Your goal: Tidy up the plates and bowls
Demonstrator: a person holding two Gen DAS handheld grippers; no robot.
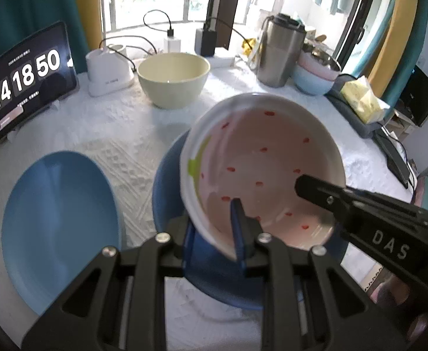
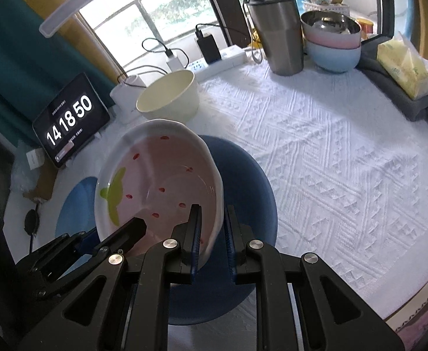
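Gripping the strawberry bowl (image 1: pixel 260 161) by its rim with both the left gripper (image 1: pixel 214 234) and right gripper (image 2: pixel 212 234), one pad inside and one outside each, I had it tilted just over the dark blue bowl (image 2: pixel 249 175) under my fingers. Glossy glazed ceramic, pink with red flecks. Nesting wasn't finished; the light blue plate (image 1: pixel 58 228) off to the left and the cream bowl (image 1: pixel 173 79) beyond the fingertips sat loose on the knobbly white cloth (image 2: pixel 331 161).

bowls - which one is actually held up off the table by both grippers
The strawberry-pattern bowl: the left gripper and right gripper each clamp its rim, tilted above the dark blue plate. The cream bowl sits alone on the cloth.
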